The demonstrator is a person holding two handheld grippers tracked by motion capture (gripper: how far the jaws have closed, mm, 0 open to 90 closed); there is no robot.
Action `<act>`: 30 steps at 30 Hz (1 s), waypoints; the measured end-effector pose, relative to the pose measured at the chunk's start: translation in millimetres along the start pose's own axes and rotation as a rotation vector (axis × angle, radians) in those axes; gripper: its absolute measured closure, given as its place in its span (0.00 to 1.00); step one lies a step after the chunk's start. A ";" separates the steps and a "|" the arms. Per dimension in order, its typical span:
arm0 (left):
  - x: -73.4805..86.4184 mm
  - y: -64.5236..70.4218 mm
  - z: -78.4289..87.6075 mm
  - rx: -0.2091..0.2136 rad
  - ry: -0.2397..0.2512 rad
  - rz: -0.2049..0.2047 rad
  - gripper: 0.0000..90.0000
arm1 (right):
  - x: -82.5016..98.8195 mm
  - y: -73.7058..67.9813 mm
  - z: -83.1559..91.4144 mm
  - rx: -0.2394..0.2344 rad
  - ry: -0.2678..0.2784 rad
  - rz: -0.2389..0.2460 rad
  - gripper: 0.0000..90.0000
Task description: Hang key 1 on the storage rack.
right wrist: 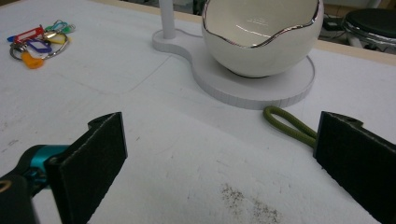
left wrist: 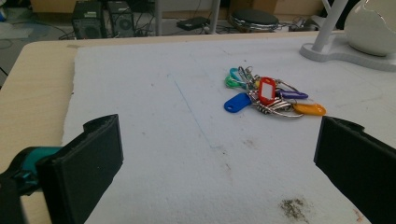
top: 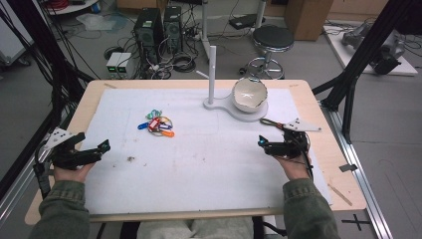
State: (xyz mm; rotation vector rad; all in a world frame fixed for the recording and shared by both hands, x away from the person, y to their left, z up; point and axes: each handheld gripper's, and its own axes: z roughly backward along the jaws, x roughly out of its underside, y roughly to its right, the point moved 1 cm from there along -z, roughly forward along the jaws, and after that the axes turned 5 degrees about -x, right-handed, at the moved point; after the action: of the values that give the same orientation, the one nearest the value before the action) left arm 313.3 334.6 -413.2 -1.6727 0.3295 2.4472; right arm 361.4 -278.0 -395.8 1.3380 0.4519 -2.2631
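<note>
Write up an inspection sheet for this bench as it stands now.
Surface: white mat, scuffed, dirt speck near left gripper.
Job's things: key bunch with coloured tags, lying loose; white bowl upright on round stand.
Clutter: olive cord loop beside stand.
Grippers: left gripper and right gripper open, holding nothing.
Cables: tangle on floor behind table.
Surroundings: computer towers, stool.

A black round stool (top: 273,39) stands on the floor beyond the table. Two computer towers (top: 159,27) sit left of it among cables.
</note>
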 end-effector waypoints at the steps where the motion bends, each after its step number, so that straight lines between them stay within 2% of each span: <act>1: 0.0 0.2 0.0 -0.001 0.001 -0.001 0.02 | -1.8 1.4 -1.1 0.000 -0.005 0.002 0.02; 13: -0.1 1.0 -0.1 -0.002 -0.004 -0.009 0.02 | -14.7 18.9 -18.9 0.005 -0.069 0.021 0.02; 15: -0.1 1.4 -0.2 -0.002 -0.004 -0.010 0.02 | -16.6 21.6 -21.8 -0.003 -0.068 0.017 0.02; 17: -0.1 1.4 -0.1 -0.002 -0.004 -0.009 0.02 | -16.5 26.1 -24.8 -0.011 -0.065 -0.007 0.02; 22: -0.2 0.8 -0.1 -0.004 -0.005 -0.008 0.02 | -17.1 37.5 -30.3 -0.002 -0.087 -0.036 0.02; 30: -0.4 0.3 -0.4 -0.005 -0.001 -0.001 0.02 | -26.8 50.4 -34.0 0.013 -0.116 -0.025 0.02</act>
State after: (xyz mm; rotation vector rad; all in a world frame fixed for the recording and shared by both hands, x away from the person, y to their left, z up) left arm 313.8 334.2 -413.0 -1.6736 0.3224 2.4499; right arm 424.8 -297.0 -390.2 1.2050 0.4166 -2.3532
